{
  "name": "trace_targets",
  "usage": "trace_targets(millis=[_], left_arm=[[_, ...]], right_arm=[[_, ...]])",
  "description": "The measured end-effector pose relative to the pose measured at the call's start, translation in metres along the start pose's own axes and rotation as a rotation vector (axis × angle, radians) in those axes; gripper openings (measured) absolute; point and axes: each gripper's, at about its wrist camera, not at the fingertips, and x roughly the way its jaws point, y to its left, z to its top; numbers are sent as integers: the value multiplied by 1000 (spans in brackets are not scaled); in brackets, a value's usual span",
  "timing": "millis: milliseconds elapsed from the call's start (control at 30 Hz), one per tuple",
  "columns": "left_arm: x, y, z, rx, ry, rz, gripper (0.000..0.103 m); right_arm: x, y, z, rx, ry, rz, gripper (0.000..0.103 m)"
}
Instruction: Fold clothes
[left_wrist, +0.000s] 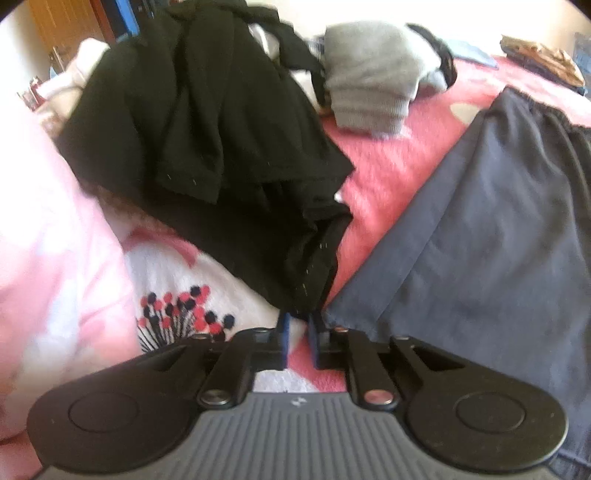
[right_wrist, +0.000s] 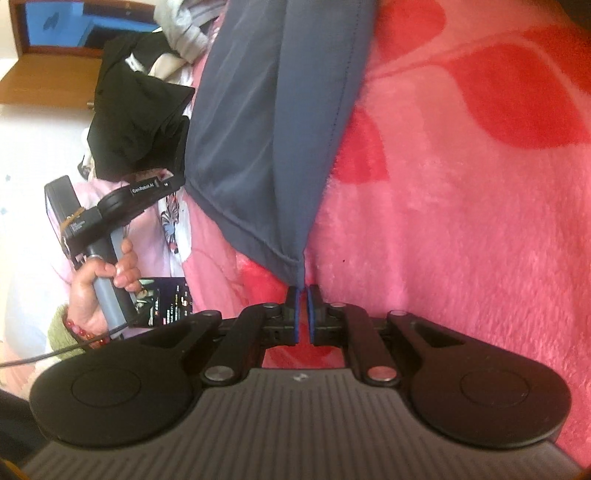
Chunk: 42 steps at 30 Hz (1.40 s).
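A grey-blue garment lies spread on the pink blanket, with one lower corner just right of my left gripper. That gripper's jaws stand slightly apart, and only blanket shows between the blue pads. A hem of the black garment hangs just past its tips. In the right wrist view, my right gripper is shut on another corner of the grey-blue garment, which stretches away from it over the blanket. The left gripper, held by a hand, sits at the garment's far edge.
A crumpled black garment is heaped at the left. A folded grey garment lies at the back. A lit phone rests near the hand. A pale pink quilt is on the left, with wooden furniture beyond.
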Motion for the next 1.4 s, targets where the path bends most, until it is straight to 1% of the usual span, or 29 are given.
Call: trace_targets(millis=[33, 100, 200, 233, 300, 333, 367, 400, 433, 467, 533, 667, 733, 800, 867, 900, 967, 1033, 1067, 1167, 1233, 1267, 1300, 1367, 1400], left_arm=[[-5, 0, 0, 3, -21, -10, 19], [-10, 0, 1, 5, -43, -56, 26], [-2, -9, 9, 31, -27, -127, 29], [2, -16, 10, 57, -20, -126, 29], [13, -27, 11, 107, -13, -97, 29], [19, -30, 11, 117, -10, -82, 28], [25, -34, 11, 127, -6, -66, 25], [30, -36, 11, 135, -10, -54, 18], [32, -38, 11, 147, -20, -42, 14], [33, -40, 10, 169, -29, -20, 2], [32, -40, 10, 177, -38, 9, 0], [37, -31, 11, 149, -28, 68, 0], [42, -25, 12, 130, -13, 71, 0], [34, -23, 11, 121, -21, 58, 1], [25, -22, 13, 112, -38, 45, 4], [19, -22, 14, 109, -50, 39, 8], [6, -24, 17, 112, -91, 20, 10], [-3, -31, 20, 133, -125, -11, 13], [-4, -36, 22, 156, -130, -28, 15], [8, -50, 22, 222, -69, -54, 17], [15, -55, 18, 242, -20, -69, 18], [18, -56, 16, 244, -2, -72, 21], [20, -57, 14, 249, 8, -67, 28], [25, -59, 10, 271, 0, -41, 35], [27, -59, 9, 283, -4, -32, 35]], right_arm=[[0, 0, 1, -2, -1, 0, 4], [1, -1, 2, 5, -4, 5, 4], [1, -4, 2, 16, -7, 12, 5], [2, -4, 2, 20, -7, 14, 5], [3, -5, 2, 25, -6, 16, 5], [4, -5, 2, 25, -6, 16, 5], [4, -5, 3, 25, -5, 15, 5], [5, -4, 3, 23, -5, 15, 5], [5, -4, 2, 22, -5, 14, 5], [4, -4, 2, 22, -5, 14, 5], [4, -5, 2, 26, -6, 16, 5], [4, -6, 3, 32, -5, 18, 5], [5, -7, 4, 31, -2, 19, 5], [5, -8, 5, 32, 1, 21, 5], [3, -8, 5, 29, 2, 25, 5], [1, -7, 5, 17, 2, 21, 5], [-3, -4, 3, -13, -1, 10, 5], [-7, 0, 1, -56, -8, -6, 5], [-8, 1, 0, -73, -8, -11, 5], [-7, 0, -1, -78, -3, -13, 5], [-7, 0, -1, -74, 0, -10, 5], [-8, 0, -2, -76, 0, -9, 6], [-8, 0, -2, -77, 0, -10, 6], [-9, -1, -2, -76, 3, -10, 6], [-9, -1, -2, -75, 5, -9, 6]])
